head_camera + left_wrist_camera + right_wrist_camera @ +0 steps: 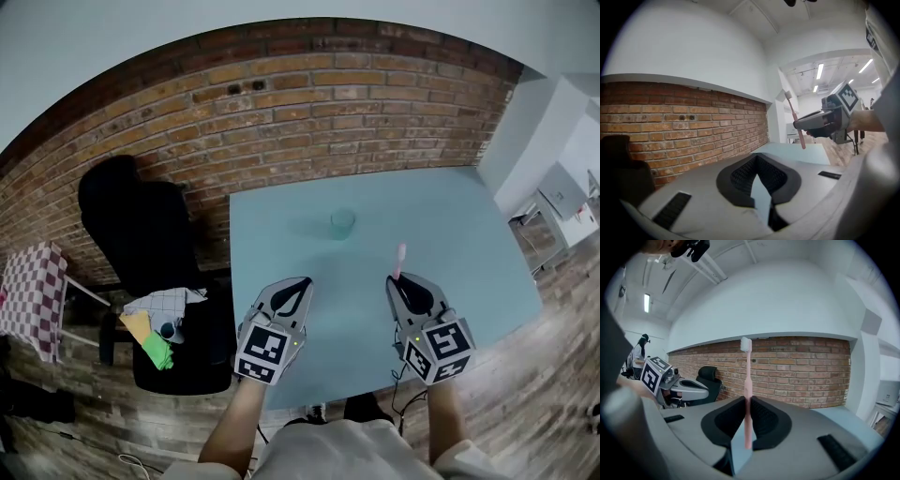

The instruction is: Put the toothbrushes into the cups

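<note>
Standing alone on the far half of the smooth pale blue tabletop [469,234], the small translucent teal cup [343,223] has bare surface all round it. Nothing lies between it and the two grippers nearer the person.

The right gripper [746,401] has its jaws clenched on the slim pink plastic toothbrush [747,376]. It grips the lower handle, so the brush stands upright with its white bristles at the top. In the head view the brush is held off the tabletop, to the right of the cup and nearer the person, well apart from it.

The left gripper [757,161] has its jaws closed together with nothing between them, and it hovers beside the right one. Both grippers have grey moulded shells, black ribbed pads and a marker cube behind.

Behind the tabletop runs a rough red brick wall [281,112]. Left of the tabletop stands a black office chair [131,216], its seat piled with a white checked cloth [167,302] and yellow and green rags [150,342]. Farther left is a red-and-white chequered cover [33,295].
</note>
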